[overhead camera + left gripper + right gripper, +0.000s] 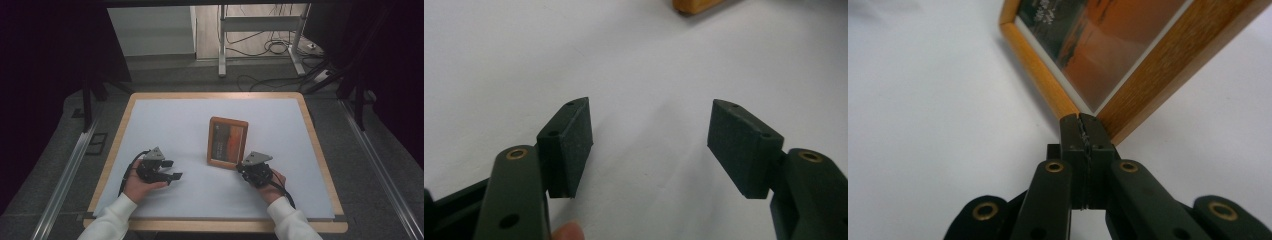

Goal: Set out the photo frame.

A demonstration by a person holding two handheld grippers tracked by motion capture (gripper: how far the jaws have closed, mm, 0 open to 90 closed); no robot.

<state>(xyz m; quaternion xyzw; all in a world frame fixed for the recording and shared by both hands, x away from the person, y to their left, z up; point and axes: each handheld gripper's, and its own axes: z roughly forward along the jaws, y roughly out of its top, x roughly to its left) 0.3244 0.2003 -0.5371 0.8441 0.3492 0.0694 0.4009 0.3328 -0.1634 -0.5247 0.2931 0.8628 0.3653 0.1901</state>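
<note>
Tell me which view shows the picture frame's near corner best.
The right gripper view: the picture frame fills its upper half, and the shut right gripper sits right at that corner. The high view shows the whole frame, small. The left gripper view catches just a wooden corner at the top edge.

Table: we see a wooden-edged table (320, 165) standing on a grey floor.
Cover: we see a white sheet (175, 125) spread over nearly the whole top, leaving the wood rim bare all round.
On the sheet: we see a wooden picture frame (228, 142) lying flat right of the middle, its picture orange and dark, one corner toward our near edge.
</note>
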